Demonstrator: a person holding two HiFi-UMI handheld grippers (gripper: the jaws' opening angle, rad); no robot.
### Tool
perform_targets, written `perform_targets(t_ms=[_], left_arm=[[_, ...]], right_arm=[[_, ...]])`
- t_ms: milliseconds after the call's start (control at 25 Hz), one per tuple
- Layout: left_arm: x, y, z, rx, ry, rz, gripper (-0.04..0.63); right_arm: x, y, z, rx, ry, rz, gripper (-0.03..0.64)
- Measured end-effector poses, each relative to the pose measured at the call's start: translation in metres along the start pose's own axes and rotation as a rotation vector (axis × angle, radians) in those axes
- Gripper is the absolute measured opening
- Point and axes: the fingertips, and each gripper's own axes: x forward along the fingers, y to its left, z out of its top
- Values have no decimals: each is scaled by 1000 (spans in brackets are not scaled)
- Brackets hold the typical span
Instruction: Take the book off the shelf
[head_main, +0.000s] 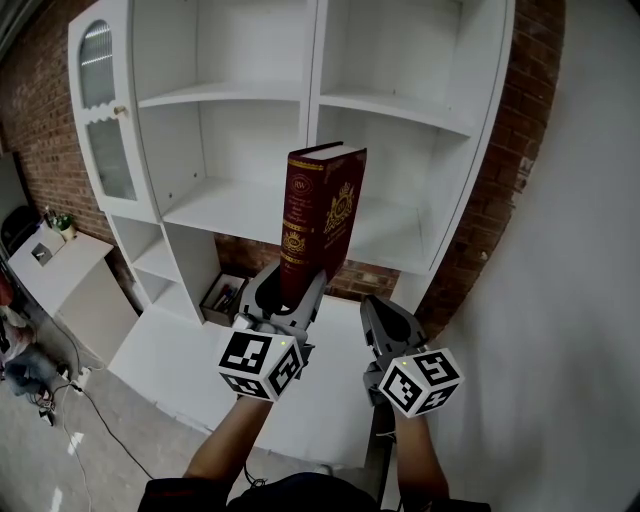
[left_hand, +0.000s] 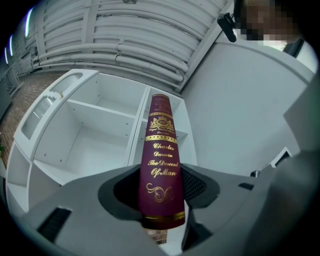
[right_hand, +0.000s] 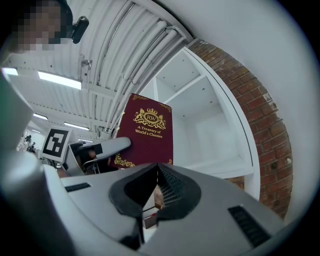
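Book (head_main: 322, 215), judged stiff and top-heavy, is clamped by its lower end in the left claw (head_main: 288, 296); the right claw (head_main: 377, 311) is seen closed, empty.

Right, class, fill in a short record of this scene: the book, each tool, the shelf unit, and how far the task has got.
book: dark red hardback with gold lettering, upright, clear of the shelves
left tool: shut on the book's lower end
right tool: jaws together, nothing between them; beside the book, not touching it
shelf unit: white, behind the book, against a brick wall
task stage: book is off the shelf, held in the air in front of it
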Motion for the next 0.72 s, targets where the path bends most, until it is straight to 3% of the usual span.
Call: perform_targets(t_ms=[720], left_arm=[[-71,-11,9,-38,2,-27,224]], right_arm=[[-38,61,-2,-37,-3,-15,18]])
